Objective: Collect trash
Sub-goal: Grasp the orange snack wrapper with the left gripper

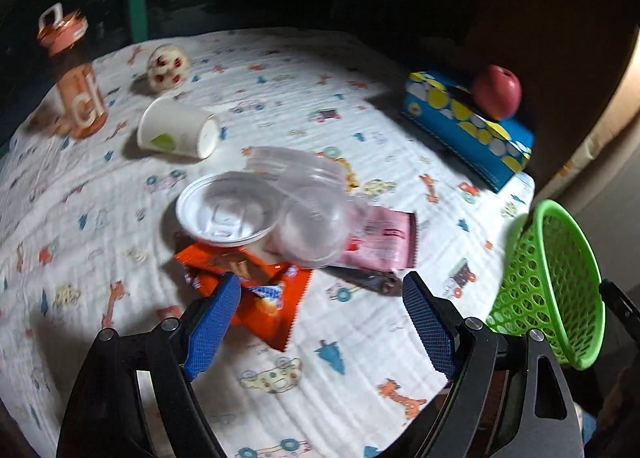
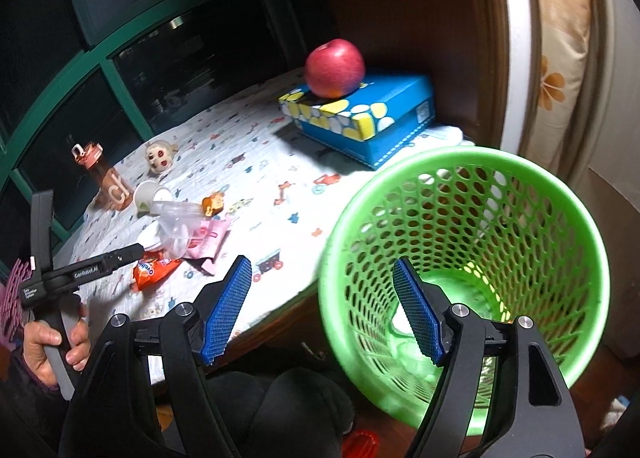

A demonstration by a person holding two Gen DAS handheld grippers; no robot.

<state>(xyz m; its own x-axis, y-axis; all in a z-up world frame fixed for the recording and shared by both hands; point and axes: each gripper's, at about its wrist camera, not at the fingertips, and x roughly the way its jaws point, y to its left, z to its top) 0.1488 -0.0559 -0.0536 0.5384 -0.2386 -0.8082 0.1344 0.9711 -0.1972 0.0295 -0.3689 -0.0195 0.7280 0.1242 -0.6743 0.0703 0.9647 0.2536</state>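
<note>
A pile of trash lies mid-table: a white lid (image 1: pixel 228 213), a clear plastic cup (image 1: pixel 308 209), an orange wrapper (image 1: pixel 256 290), a pink wrapper (image 1: pixel 384 242) and a tipped paper cup (image 1: pixel 180 129). My left gripper (image 1: pixel 320 294) is open and empty, just short of the orange wrapper; it also shows in the right wrist view (image 2: pixel 140 250). My right gripper (image 2: pixel 322 278) is open and empty at the rim of the green mesh basket (image 2: pixel 460 258), which stands off the table's right edge (image 1: pixel 552 282). The trash pile shows small in the right wrist view (image 2: pixel 180 234).
An orange water bottle (image 1: pixel 76 77) and a small doll head (image 1: pixel 168 67) stand at the table's far left. A blue tissue box (image 1: pixel 468 125) with a red apple (image 1: pixel 498 91) on it sits at the far right. Patterned cloth (image 1: pixel 280 378) covers the table.
</note>
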